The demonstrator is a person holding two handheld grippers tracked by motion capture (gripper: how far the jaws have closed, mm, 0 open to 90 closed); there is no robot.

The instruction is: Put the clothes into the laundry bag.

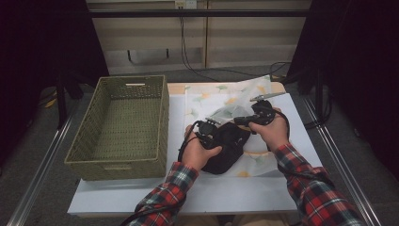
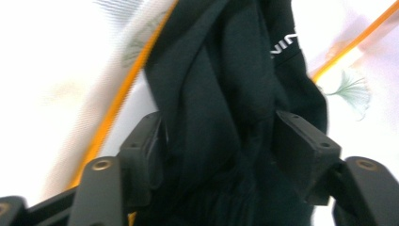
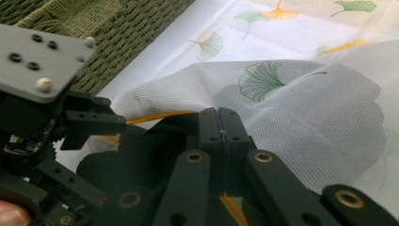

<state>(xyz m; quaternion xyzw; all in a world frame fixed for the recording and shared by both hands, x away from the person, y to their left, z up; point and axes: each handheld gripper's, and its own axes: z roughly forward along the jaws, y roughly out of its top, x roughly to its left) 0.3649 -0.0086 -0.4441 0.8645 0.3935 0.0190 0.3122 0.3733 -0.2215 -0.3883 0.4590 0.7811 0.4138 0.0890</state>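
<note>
A black garment (image 2: 221, 94) fills the space between the jaws of the left gripper (image 2: 221, 141). In the left gripper view its folds run up from the base of the jaws and past their tips, bunched in the middle. The two pads stand apart on either side of the cloth, at its edges; I cannot tell whether they press it. Beyond the tips, on both sides, lies a white mesh bag (image 2: 56, 84) with an orange edge strip and printed leaves.

The jaws of the right gripper (image 3: 219, 123) are clenched tight, pad against pad, with the bag's orange edge strip running in between them near their base, so they grip the rim of the bag. Ahead of the tips and to their right the mesh rises as a loose sheet with something dark showing through it. To the left of the tips, just beside them, the left gripper sits with its grey plate on top, over the dark garment.

In the high view both grippers meet over the garment (image 1: 226, 150), which lies on the white table (image 1: 141, 193) partly inside the bag (image 1: 235, 101). A green woven basket (image 1: 122, 127) stands well apart, beyond the left hand (image 1: 200, 153). The right hand (image 1: 270, 129) holds its gripper over the bag's mouth.
</note>
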